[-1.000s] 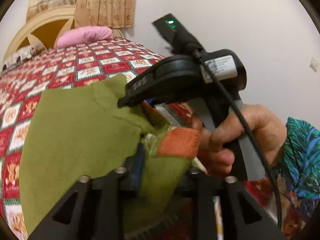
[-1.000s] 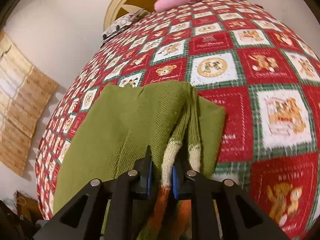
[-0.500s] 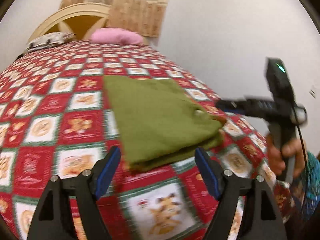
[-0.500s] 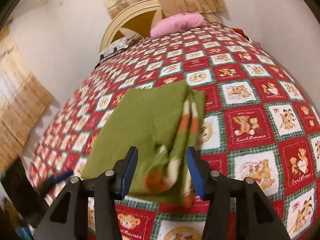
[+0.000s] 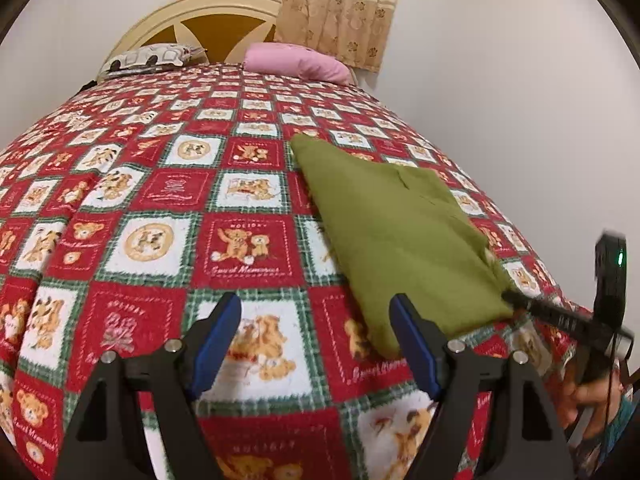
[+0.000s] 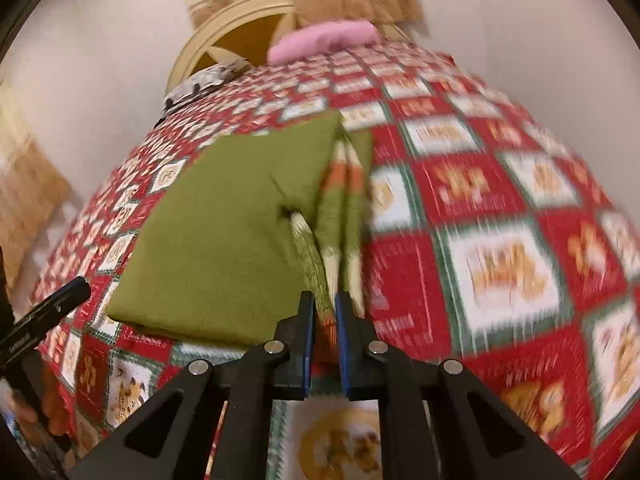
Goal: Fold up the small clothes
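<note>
A folded green knit garment (image 5: 404, 236), soft and roughly rectangular with orange-and-cream striped cuffs, lies on the bed's red checked teddy-bear quilt (image 5: 160, 200) near the foot edge. The left tongs (image 5: 316, 344) gape wide, empty. The right tongs (image 6: 325, 340) have just been closing, nearly shut, nothing visibly pinched.

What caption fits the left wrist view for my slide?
Open left tongs hover over the teddy-bear bedspread beside a folded green sweater.
</note>
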A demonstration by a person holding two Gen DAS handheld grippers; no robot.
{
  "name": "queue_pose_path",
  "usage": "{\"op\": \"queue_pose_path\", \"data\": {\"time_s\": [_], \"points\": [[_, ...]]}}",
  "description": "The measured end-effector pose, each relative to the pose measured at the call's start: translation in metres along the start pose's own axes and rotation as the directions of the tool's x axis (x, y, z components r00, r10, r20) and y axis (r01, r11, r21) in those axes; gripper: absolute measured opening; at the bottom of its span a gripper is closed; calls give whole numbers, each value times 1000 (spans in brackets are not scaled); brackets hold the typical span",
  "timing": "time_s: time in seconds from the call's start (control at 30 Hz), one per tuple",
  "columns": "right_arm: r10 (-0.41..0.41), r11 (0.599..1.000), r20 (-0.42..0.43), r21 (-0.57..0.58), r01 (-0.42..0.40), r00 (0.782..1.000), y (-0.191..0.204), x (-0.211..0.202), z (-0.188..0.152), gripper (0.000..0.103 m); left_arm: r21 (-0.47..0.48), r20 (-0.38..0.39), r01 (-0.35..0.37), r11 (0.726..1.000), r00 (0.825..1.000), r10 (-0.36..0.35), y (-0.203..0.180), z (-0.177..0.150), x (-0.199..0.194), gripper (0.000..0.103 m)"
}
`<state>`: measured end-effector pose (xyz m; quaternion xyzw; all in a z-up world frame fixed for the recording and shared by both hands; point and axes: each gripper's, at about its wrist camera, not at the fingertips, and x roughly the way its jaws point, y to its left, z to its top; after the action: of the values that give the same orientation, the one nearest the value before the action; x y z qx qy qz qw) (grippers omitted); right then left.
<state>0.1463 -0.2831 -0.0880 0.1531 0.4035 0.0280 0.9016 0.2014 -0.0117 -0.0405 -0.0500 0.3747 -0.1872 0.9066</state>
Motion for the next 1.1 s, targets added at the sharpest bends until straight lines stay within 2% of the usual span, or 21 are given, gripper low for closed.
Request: {"op": "queue_pose_path", "data": {"time_s": [0.13, 0.2, 0.27, 0.33, 0.4, 0.43, 0.53, 0.6, 0.63, 0.7, 0.77, 0.83, 0.9, 1.0, 1.1], "points": [[-14, 998, -4, -66, 13, 1000, 15, -11, 8, 11, 8, -8, -22, 1000, 1000, 22, -8, 15, 19, 79], [-23, 997, -3, -67, 23, 1000, 18, -20, 13, 16, 3, -10, -31, 1000, 999, 31, -8, 17, 26, 79], [-36, 997, 53, -69, 40, 998, 22, -34, 25, 17, -11, -25, -28, 1000, 999, 27, -8, 18, 37, 79], [-20, 996, 81, -83, 27, 996, 28, -37, 38, 28, -28, -47, -22, 999, 999, 20, -9, 14, 47, 79], [0, 995, 80, -103, 9, 997, 36, -28, 53, 52, -44, -52, -19, 999, 999, 17, -11, 11, 50, 79], [-3, 993, 76, -116, 12, 997, 41, -16, 62, 54, -45, -51, -21, 999, 999, 19, -12, 10, 51, 79], [-25, 993, 22, -116, 27, 999, 45, 21, 74, 52, -9, -37, -47, 999, 998, 46, -18, 9, 48, 79], [-23, 993, -56, -116, 16, 998, 45, 50, 76, 23, 1, -32, -52, 999, 998, 52, -19, 9, 48, 80], [-42, 992, -66, -119, 34, 997, 45, 59, 74, 23, -1, -32, -52, 999, 998, 52, -19, 8, 49, 81], [-67, 988, -13, -141, 64, 998, 47, 53, 70, 16, -8, -34, -50, 999, 998, 49, -18, 7, 50, 83], [-111, 984, 36, -138, 115, 993, 45, 40, 67, 15, -21, -34, -16, 1000, 999, 15, -15, 8, 49, 83], [-131, 983, 27, -125, 134, 991, 36, 40, 64, 14, -20, -23, 7, 1000, 1000, -8, -16, 12, 47, 86], [-129, 986, 10, -102, 130, 992, 28, 48, 62, 14, -15, -18, -18, 1000, 1000, 18, -19, 13, 50, 96], [-154, 982, 38, -105, 157, 987, 28, 54, 62, 14, 6, -52, -29, 1000, 998, 29, -22, 9, 61, 100], [-136, 988, 44, -64, 139, 990, 22, 55, 62, 14, -19, -96, -28, 999, 995, 26, -16, 6, 73, 103]]}}
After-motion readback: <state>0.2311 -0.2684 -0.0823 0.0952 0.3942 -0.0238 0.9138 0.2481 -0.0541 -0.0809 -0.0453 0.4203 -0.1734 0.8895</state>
